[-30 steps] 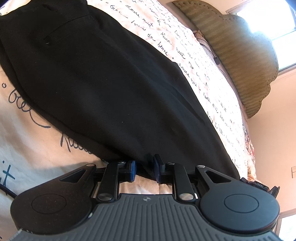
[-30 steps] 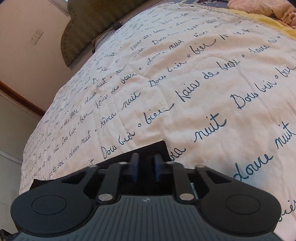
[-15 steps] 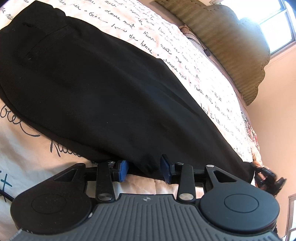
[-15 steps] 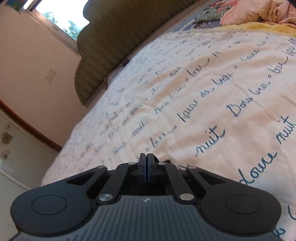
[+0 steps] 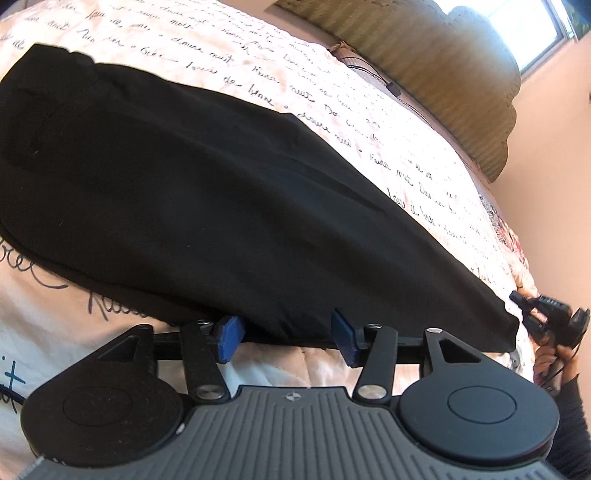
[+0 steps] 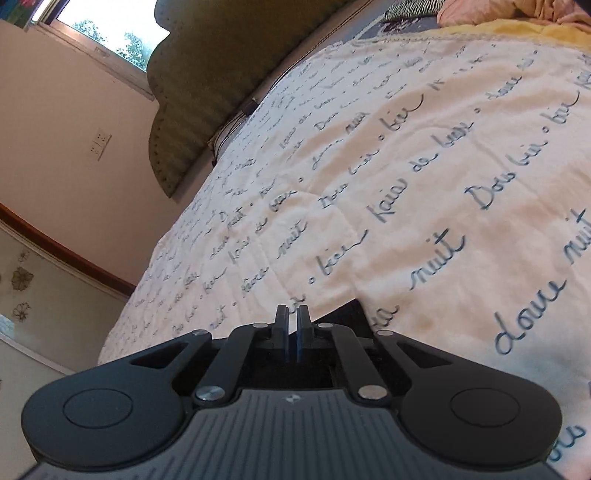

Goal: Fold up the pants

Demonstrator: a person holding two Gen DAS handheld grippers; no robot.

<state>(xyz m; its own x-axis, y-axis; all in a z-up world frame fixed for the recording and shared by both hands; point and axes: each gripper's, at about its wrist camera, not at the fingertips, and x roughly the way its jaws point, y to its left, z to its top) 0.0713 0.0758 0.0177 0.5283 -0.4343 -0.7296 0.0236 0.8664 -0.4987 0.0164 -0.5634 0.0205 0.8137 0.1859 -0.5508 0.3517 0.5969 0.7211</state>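
Observation:
Black pants (image 5: 207, 206) lie folded lengthwise on the bed, waistband at the far left, leg hems toward the right. My left gripper (image 5: 286, 338) is open, its blue pads on either side of a bulge at the near edge of the pants, not pinching it. My right gripper (image 6: 291, 334) has its jaws nearly together with a thin gap, a corner of the black pants (image 6: 345, 317) just behind and under it. It also shows at the hem end in the left wrist view (image 5: 546, 317).
The bed is covered by a white quilt with blue handwriting (image 6: 424, 177). A green padded headboard (image 5: 424, 62) stands against the wall under a window (image 6: 110, 33). Pink and yellow bedding (image 6: 517, 14) lies at the far end.
My left gripper opened wider and let go of the pants' edge. My right gripper closed from open to nearly shut at the hem, and its view tilted up.

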